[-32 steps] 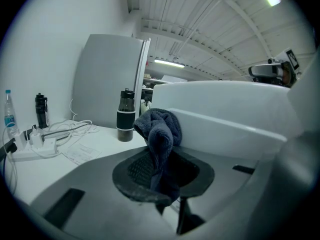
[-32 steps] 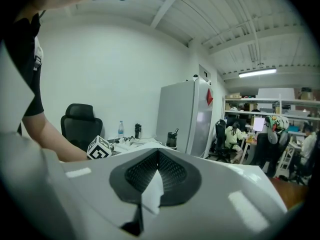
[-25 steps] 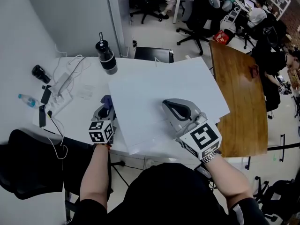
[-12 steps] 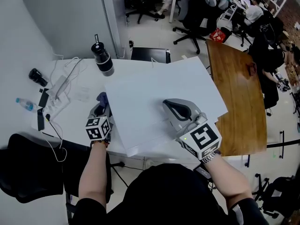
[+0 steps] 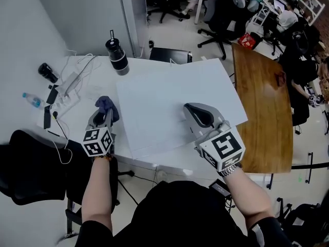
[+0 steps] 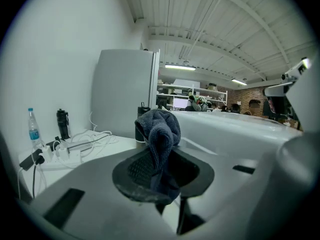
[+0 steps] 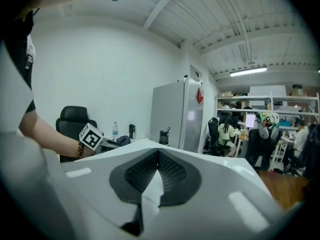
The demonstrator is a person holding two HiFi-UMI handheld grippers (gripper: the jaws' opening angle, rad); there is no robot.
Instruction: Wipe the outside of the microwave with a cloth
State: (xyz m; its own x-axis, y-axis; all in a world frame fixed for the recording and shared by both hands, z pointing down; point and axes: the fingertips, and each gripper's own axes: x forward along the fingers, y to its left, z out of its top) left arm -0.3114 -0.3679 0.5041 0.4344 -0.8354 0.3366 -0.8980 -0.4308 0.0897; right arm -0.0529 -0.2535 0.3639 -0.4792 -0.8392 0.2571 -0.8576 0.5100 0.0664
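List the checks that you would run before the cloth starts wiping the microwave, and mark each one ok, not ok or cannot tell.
1. The cloth is gripped by the left gripper: ok, the jaws pinch the dark blue cloth.
2. The right gripper is empty: ok, its jaws are shut on nothing, over the microwave top.
3. The cloth is on the microwave's surface: not ok, it is held just off the left edge.
4. The cables are out of the wiping path: ok, they lie further left on the table.
5. The flask is out of the path: ok, it stands behind the back left corner.
6. The cloth is clean or damp: cannot tell.
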